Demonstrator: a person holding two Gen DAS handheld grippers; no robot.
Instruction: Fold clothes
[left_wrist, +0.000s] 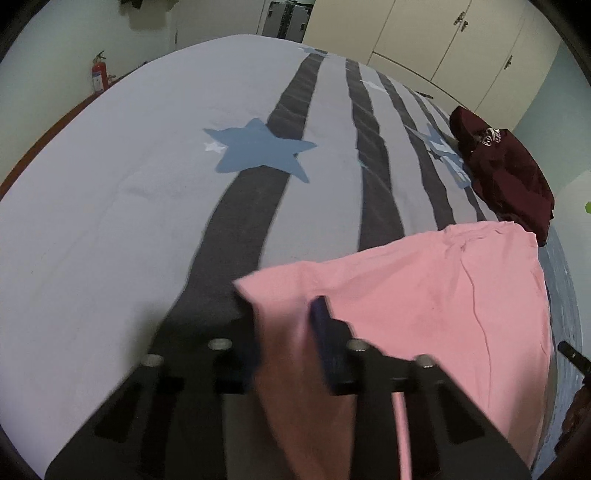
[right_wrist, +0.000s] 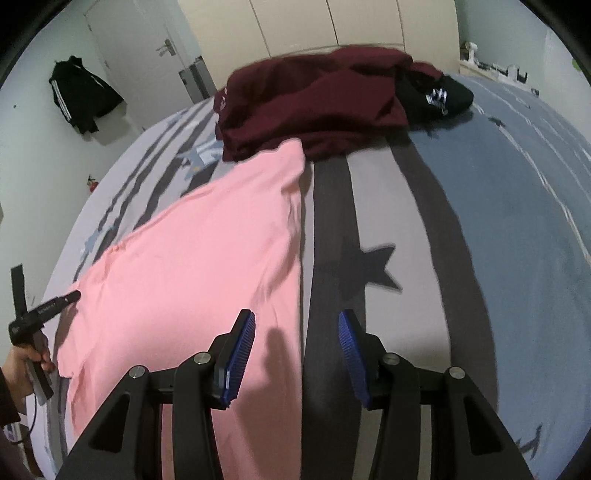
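A pink garment (left_wrist: 443, 295) lies flat on the striped, star-patterned bed cover (left_wrist: 110, 203). My left gripper (left_wrist: 284, 306) is at the garment's near left corner, shut on a bunched fold of the pink cloth; this view is blurred. In the right wrist view the pink garment (right_wrist: 203, 258) spreads away to the left, and the left gripper (right_wrist: 59, 302) with the hand holding it shows at its left edge. My right gripper (right_wrist: 295, 321) hovers over the garment's right edge, open, with nothing between its blue pads (right_wrist: 243, 343).
A maroon garment (right_wrist: 314, 103) and a black one (right_wrist: 436, 96) lie heaped at the far end of the bed cover (right_wrist: 517, 221). A fire extinguisher (left_wrist: 99, 74) stands by the wall. Wardrobe doors (left_wrist: 443, 37) sit behind the bed. A black jacket (right_wrist: 81, 96) hangs on the wall.
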